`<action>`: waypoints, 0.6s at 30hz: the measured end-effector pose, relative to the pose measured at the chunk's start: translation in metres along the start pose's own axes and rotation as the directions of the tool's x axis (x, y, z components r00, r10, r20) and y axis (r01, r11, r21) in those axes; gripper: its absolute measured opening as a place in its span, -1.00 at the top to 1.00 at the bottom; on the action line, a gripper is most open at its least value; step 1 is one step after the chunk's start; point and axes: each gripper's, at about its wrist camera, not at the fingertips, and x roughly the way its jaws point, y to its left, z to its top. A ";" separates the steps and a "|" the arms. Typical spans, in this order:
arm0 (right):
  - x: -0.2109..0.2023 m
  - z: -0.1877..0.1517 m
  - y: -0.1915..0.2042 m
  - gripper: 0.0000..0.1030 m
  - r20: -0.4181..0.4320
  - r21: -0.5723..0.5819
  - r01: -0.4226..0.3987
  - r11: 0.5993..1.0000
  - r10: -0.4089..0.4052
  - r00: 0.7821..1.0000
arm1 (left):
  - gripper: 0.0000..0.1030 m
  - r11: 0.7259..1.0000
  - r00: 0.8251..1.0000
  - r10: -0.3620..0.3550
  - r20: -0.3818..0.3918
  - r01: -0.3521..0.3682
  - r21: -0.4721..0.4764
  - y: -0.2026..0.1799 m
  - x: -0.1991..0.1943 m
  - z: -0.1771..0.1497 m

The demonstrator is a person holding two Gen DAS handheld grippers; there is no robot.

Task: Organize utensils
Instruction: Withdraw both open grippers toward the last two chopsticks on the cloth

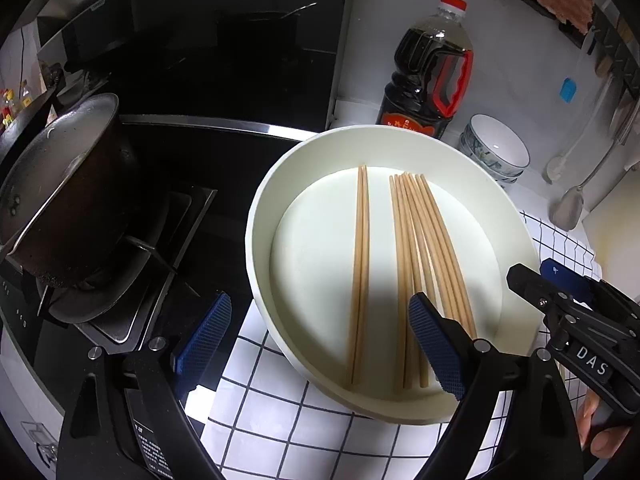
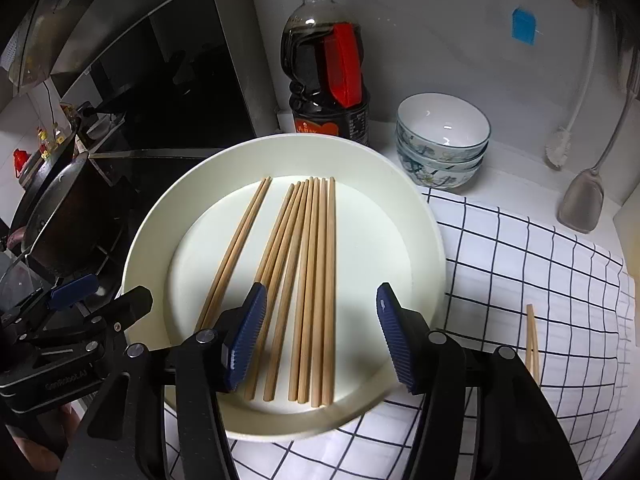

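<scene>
Chopsticks (image 2: 308, 292) lie loose in a shallow white dish (image 2: 416, 216), long axes roughly parallel, in two sets: a pair (image 1: 359, 276) on the stove side, set apart by a strip of bare dish floor from a larger bundle (image 1: 424, 264) that fans slightly toward its near ends.

Right gripper (image 2: 322, 336): jaws spread wide, nothing between the blue ribbed pads (image 2: 246, 332), hovering over the near ends of the bundle; contact with the wood cannot be confirmed.

Left gripper (image 1: 320, 344): jaws likewise wide apart and empty. One pad sits over the near edge of the dish beside the bundle, the other hangs outside the rim on the stove side.

Two more chopsticks (image 2: 532, 344) lie outside the dish on the black-and-white checked cloth (image 2: 540, 272), partly hidden behind the right gripper's frame.

The dish rests on this cloth, its far rim close to a dark sauce bottle (image 2: 328, 76) with red cap and red handle, upright against the wall. Beside the bottle: a stack of patterned bowls (image 2: 442, 140). Further toward the wall corner, a metal spatula (image 2: 582, 204) and a white brush (image 2: 560, 148) hang or lean; which one cannot be told.

On the other side of the dish, a dark pot (image 1: 68, 184) sits on the gas stove (image 1: 132, 304).
</scene>
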 end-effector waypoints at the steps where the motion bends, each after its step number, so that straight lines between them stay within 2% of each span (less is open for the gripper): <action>1: -0.003 -0.001 -0.001 -0.09 0.002 0.001 -0.001 1.000 0.001 1.000 | -0.74 1.000 1.000 -0.003 0.002 0.003 0.002 -0.001 -0.001 0.000; 10: -0.021 -0.012 -0.017 -0.18 0.019 0.027 0.008 1.000 -0.009 1.000 | -0.75 1.000 1.000 -0.003 0.007 0.003 0.021 -0.020 -0.010 -0.003; 12: -0.025 -0.016 -0.023 -0.18 0.019 0.037 0.014 0.999 -0.014 1.000 | -0.80 1.000 1.000 -0.008 0.009 0.008 0.029 -0.026 -0.012 -0.005; 18: -0.034 -0.031 -0.048 -0.19 0.009 0.072 0.045 0.996 -0.046 0.999 | -0.81 0.998 0.999 -0.034 0.005 0.033 0.058 -0.050 -0.016 -0.013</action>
